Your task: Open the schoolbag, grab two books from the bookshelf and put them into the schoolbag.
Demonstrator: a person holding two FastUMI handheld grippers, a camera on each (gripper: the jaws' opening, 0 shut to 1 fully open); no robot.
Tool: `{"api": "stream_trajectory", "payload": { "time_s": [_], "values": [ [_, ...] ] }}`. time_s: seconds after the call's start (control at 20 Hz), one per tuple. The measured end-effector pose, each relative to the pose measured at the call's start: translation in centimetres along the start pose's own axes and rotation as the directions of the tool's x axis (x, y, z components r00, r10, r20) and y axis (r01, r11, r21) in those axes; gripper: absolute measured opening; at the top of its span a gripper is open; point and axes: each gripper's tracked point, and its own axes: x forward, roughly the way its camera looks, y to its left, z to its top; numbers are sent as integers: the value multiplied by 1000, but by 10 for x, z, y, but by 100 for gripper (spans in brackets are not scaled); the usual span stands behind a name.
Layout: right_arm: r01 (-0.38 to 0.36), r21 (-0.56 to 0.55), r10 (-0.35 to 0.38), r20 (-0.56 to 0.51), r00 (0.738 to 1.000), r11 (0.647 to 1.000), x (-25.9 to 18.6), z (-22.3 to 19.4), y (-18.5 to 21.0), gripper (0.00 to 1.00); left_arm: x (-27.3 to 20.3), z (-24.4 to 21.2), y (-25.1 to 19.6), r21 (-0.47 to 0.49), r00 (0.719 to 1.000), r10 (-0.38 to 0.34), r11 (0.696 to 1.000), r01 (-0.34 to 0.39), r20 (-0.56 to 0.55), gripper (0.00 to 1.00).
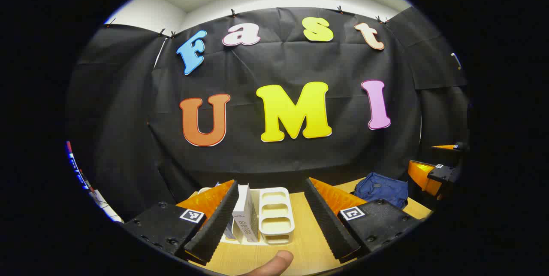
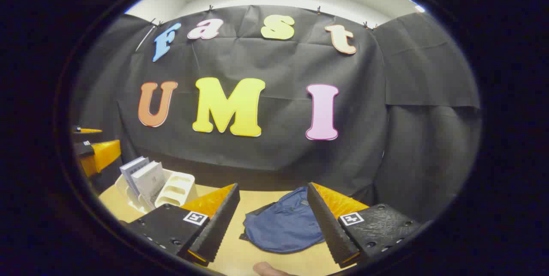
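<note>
Grippers — left (image 1: 274, 224) and right (image 2: 274, 228) spread wide, empty | schoolbag (image 2: 285, 226) lying zipped on tabletop (image 2: 231, 254) | books (image 2: 143, 179) upright in bookshelf (image 2: 176, 190) at far-left edge.

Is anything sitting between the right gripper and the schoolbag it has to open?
Nothing visible. In the right gripper view the right gripper is open and the blue schoolbag lies flat on the table straight ahead between its fingers. The rack holding the books stands off to the side.

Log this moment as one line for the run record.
stage: start | left tongs: open, facing books in rack | right tongs: open, over schoolbag | schoolbag: flat on table, looks closed
</note>
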Motion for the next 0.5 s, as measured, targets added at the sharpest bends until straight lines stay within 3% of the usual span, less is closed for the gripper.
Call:
{"api": "stream_trajectory", "payload": {
  "time_s": [0.05, 0.1, 0.15, 0.5],
  "values": [
    [14, -22, -14, 0, 1000, 1000, 4, -3, -3, 97, 1, -1, 3, -3, 1000, -5, 1000, 5, -3, 94],
    [18, -35, -18, 4, 1000, 999, 6, -4, -3, 94, 2, -2, 3, -6, 1000, -9, 1000, 9, -1, 99],
    [17, -42, -17, 2, 1000, 999, 9, -3, -2, 98, 4, -2, 5, -7, 1000, -9, 1000, 9, -1, 99],
    [-6, -42, 5, -25, 1000, 999, 19, -9, -1, 95, 11, -8, 11, -31, 999, 29, 999, -29, -17, 99]
  ]
}}
